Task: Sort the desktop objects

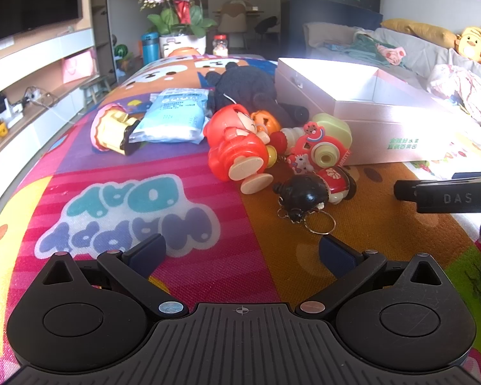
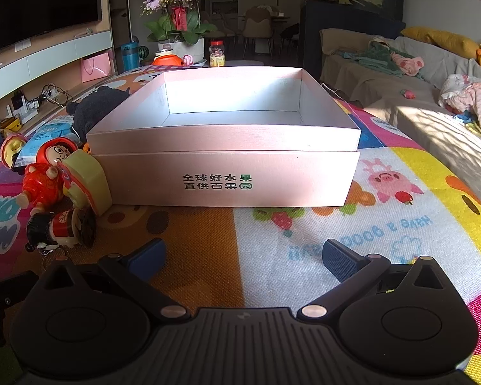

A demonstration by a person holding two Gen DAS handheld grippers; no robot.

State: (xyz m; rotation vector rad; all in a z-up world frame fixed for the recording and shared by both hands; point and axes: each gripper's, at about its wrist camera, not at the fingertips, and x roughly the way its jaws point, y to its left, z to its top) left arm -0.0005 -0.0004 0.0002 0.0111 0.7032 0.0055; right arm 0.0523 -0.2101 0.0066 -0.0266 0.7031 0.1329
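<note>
**Toys heaped beside an empty box, both claws gaping**

The left claw and right claw hover wide apart, holding nothing. Just ahead, left of the pale pink cardboard box, lies the glossy red hard-plastic doll: probably light, rigid, slippery; its narrow waist looks best to pinch.

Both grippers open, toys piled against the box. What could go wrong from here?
1. The toys are tangled: the black-haired keychain doll touches the toy camera and red doll, so a grab by the left gripper may drag neighbours.
2. The keyring could snag.
3. The pink box looks light; the right gripper could shove it.
</note>
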